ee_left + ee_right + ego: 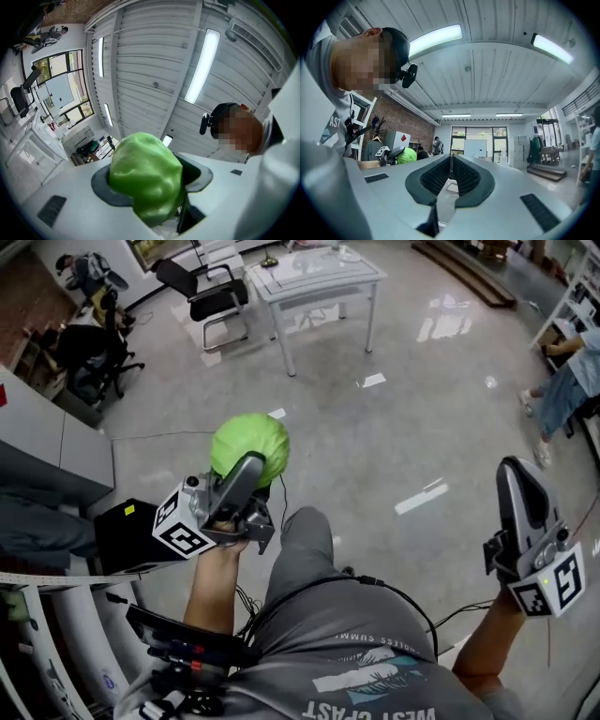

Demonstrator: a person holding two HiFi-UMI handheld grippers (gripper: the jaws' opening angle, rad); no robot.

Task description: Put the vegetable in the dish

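Observation:
The vegetable is a round green cabbage. My left gripper is shut on it and holds it up in the air in front of my body, above the floor. In the left gripper view the cabbage fills the gap between the dark pads, and the camera looks up at the ceiling. My right gripper is raised at the right, shut with nothing in it. Its ribbed pads meet in the right gripper view, where the cabbage shows small at the left. No dish is in view.
I stand on a shiny grey floor. A white table and a black chair are ahead. A grey cabinet and a black box are at my left. A person sits at the far right.

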